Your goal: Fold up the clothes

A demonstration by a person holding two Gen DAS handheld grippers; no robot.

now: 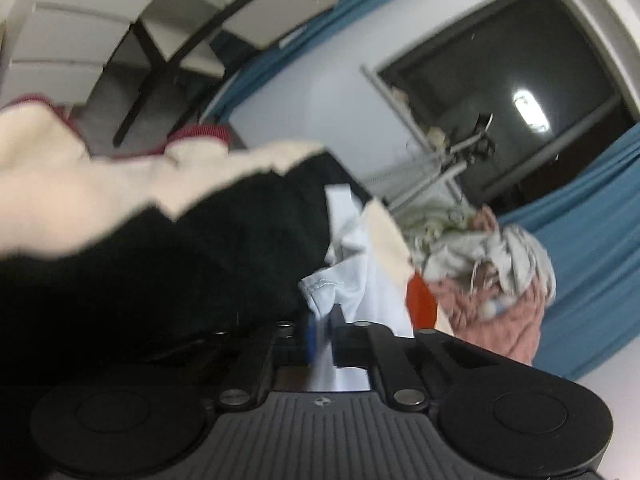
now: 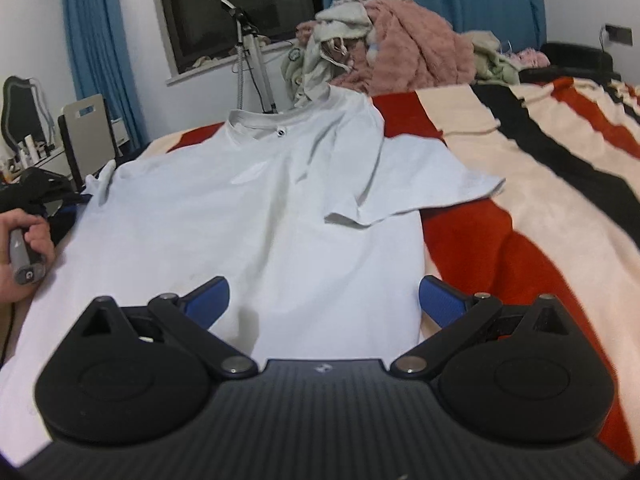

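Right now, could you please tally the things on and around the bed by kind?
White shirts laid flat: 1
Striped blankets: 1
Heaps of unfolded laundry: 1
Tripods: 1
Grippers: 2, left gripper and right gripper
Total: 6

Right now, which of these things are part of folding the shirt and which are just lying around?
In the job:
- white shirt, spread on the striped blanket
- left gripper, shut on a shirt sleeve
- right gripper, open over the hem

Lying about:
- pink and grey clothes pile
- tripod
- chair
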